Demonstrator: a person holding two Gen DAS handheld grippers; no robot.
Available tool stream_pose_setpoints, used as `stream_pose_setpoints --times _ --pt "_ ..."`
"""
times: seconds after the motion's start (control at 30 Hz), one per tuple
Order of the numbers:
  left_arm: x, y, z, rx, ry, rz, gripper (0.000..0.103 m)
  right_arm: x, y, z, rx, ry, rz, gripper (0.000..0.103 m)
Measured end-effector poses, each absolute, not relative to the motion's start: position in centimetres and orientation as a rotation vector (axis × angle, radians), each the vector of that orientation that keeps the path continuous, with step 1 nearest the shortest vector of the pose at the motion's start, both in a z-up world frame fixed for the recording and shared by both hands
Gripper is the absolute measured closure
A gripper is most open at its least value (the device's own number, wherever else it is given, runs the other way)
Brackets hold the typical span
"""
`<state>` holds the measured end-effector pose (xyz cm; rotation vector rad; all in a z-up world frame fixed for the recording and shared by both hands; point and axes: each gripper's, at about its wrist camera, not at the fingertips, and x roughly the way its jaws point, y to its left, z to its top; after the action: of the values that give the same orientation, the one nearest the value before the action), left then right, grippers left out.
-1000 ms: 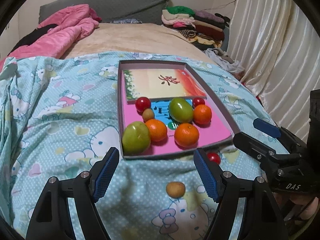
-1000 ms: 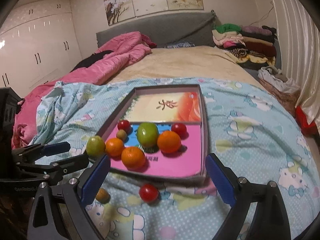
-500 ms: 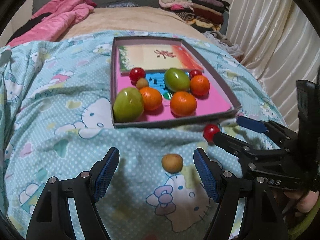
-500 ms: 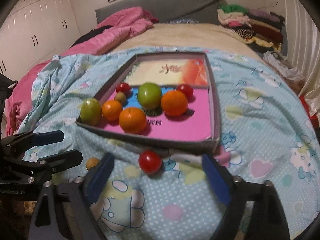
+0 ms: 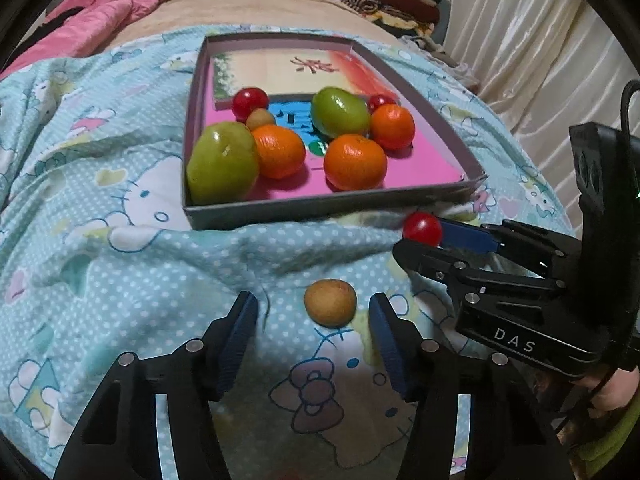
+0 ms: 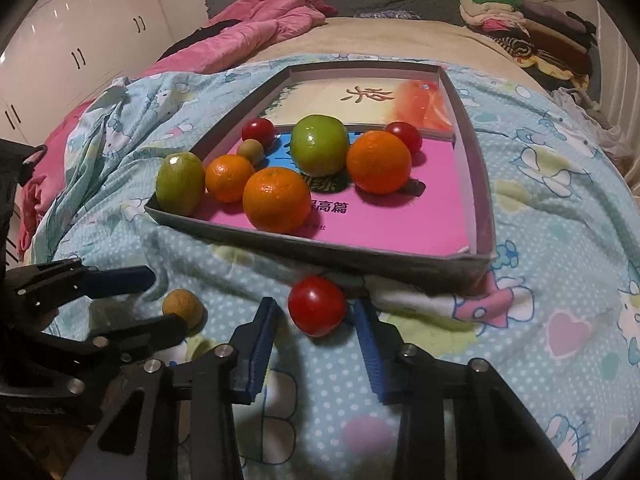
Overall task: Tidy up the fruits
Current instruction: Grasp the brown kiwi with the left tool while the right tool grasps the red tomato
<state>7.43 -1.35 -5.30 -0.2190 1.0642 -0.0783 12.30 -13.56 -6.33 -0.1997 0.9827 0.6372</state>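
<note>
A small brown fruit (image 5: 330, 302) lies on the blue bedspread between the fingertips of my left gripper (image 5: 313, 298). Its jaws are closing, with a gap still showing on both sides of the fruit. A red cherry tomato (image 6: 317, 306) lies just in front of the grey box (image 6: 320, 246), between the blue pads of my right gripper (image 6: 314, 303). Those jaws are also closing, and a thin gap remains on the left side. The box (image 5: 320, 208) holds oranges, green fruits, red tomatoes and one small brown fruit. Each gripper also shows in the other view: the right gripper (image 5: 424, 236) and the left gripper (image 6: 160, 304).
The box sits on a soft, wrinkled bedspread that slopes down toward me. A pink quilt (image 6: 256, 28) lies at the back left, and folded clothes (image 6: 520, 24) are piled at the back right. A curtain (image 5: 540, 60) hangs on the right. A hand (image 5: 612, 396) grips the right gripper's handle.
Both grippers have come down toward the bedspread and their jaws have narrowed. The brown fruit now sits between the left fingers and the tomato between the right ones.
</note>
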Motion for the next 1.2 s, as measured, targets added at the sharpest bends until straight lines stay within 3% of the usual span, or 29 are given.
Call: stream_pose_setpoints --times 0.13,0.4,0.7,1.1,1.2 --pt "7.7 -1.9 -5.5 -0.196 1.062 -0.095 0.054 12.7 -13.7 -6.3 -0.186 0.984 0.646 0.073" --pt "8.2 -3.0 -6.2 -0.123 1.068 -0.115 0.074 12.9 -14.2 -6.0 -0.151 0.985 0.665 0.073" --pt "7.5 -2.4 -3.7 -0.156 0.986 -0.148 0.074 12.1 -15.2 -3.9 -0.061 0.922 0.739 0.073" --pt "7.3 -1.5 -3.3 -0.185 0.971 -0.132 0.074 11.7 -13.8 -5.7 -0.19 0.993 0.692 0.073" --pt "7.3 -1.5 -3.3 -0.187 0.974 -0.137 0.074 11.3 -13.7 -5.7 -0.222 0.998 0.673 0.068"
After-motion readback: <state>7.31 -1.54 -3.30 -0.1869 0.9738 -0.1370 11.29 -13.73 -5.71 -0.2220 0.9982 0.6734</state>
